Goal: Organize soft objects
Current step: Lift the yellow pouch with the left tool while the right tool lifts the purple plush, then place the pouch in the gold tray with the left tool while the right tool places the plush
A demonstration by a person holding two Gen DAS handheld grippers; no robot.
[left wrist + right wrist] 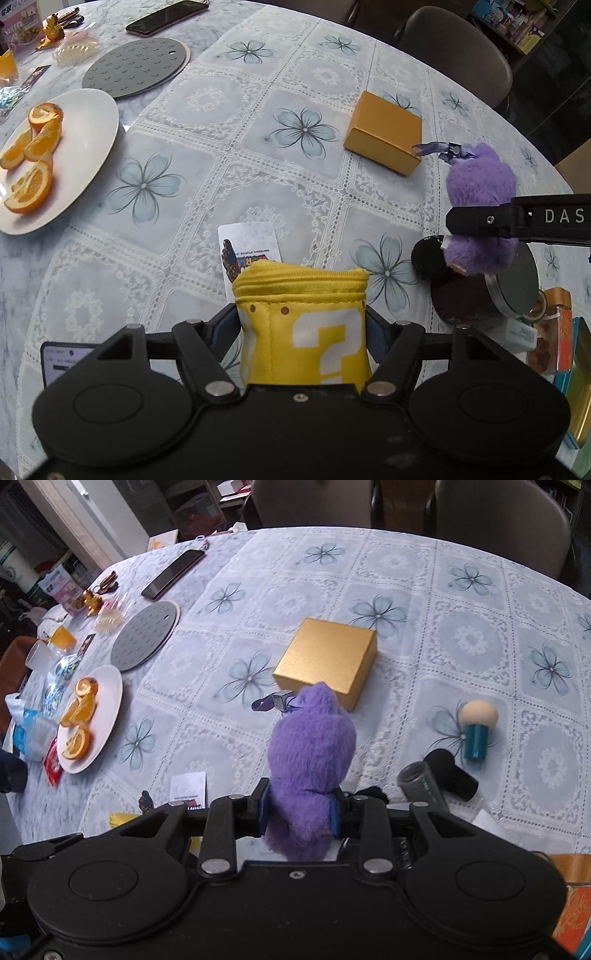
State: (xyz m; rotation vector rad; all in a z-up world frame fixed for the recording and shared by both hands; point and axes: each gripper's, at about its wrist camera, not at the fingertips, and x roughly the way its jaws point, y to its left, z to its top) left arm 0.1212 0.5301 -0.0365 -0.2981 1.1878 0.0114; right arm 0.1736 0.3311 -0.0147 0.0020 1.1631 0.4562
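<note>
While you hold both tools above the lace-patterned floral tablecloth (406,576), each is clamped on a soft object. In the left wrist view, your left gripper (301,325) pinches a yellow fabric zip pouch printed with a white question mark (306,332) at lower centre; its blue-padded jaws press the pouch's two sides, and the zipped top stands upright above them. At the right edge of that frame your right gripper (480,230) enters from the side, a black finger crossing a fluffy purple plush toy (480,181).

In the right wrist view, the right gripper (301,810) squeezes the purple plush at lower centre, jaws pressed tight into the fur, the toy rising upright with a small purple ribbon tag (275,701) at its top left. Just beyond it in the picture lies a closed gold cardboard box (328,657), at frame centre. To the right lie a beige-headed makeup sponge on a teal stand (476,731) and a black cylinder (452,771), close together. At left a white plate of orange slices (107,701) sits below a round grey perforated mat (146,635); a dark smartphone (173,574) lies at upper left. A white printed card (247,245) lies beyond the pouch.
</note>
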